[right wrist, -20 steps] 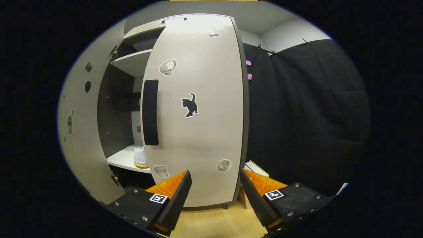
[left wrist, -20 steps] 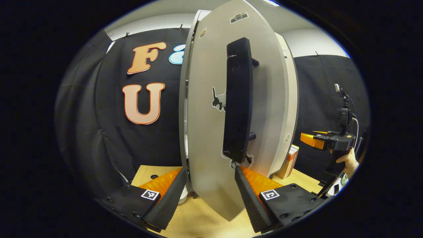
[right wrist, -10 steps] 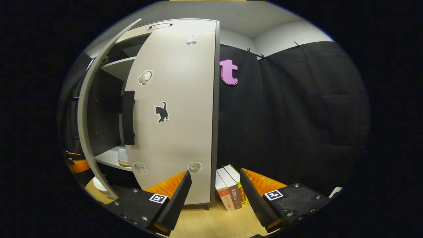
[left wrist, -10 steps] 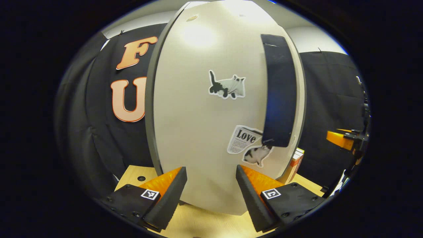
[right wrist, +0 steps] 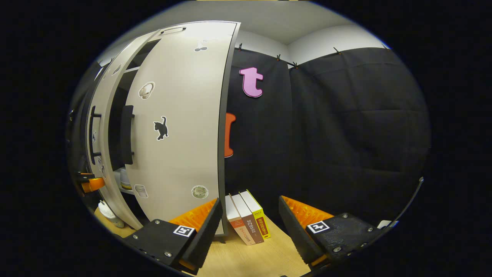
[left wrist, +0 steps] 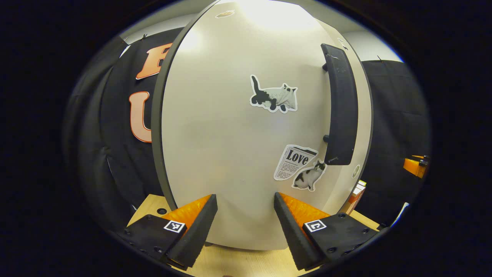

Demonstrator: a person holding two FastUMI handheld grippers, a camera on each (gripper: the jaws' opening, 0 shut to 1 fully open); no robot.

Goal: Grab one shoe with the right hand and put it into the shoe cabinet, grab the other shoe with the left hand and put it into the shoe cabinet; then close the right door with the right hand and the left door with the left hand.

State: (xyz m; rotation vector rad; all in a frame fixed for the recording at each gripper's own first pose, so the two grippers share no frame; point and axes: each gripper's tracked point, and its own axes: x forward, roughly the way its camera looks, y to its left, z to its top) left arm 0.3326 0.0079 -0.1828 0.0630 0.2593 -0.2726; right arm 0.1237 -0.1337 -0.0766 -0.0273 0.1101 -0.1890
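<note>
Right in front of my left tongs (left wrist: 245, 215) stands the big, smooth, cream left door (left wrist: 230, 146) of the shoe cabinet, tall and flat, with cat stickers and a long black bar handle (left wrist: 340, 111) running up and down. These tongs are apart, holding nothing, and very close to the door, so I think a forward push shuts it. My right tongs (right wrist: 250, 225) are apart too. The right door (right wrist: 180, 127) lies to their left, almost shut. A white shoe (right wrist: 123, 179) peeks from the shelf inside.
</note>
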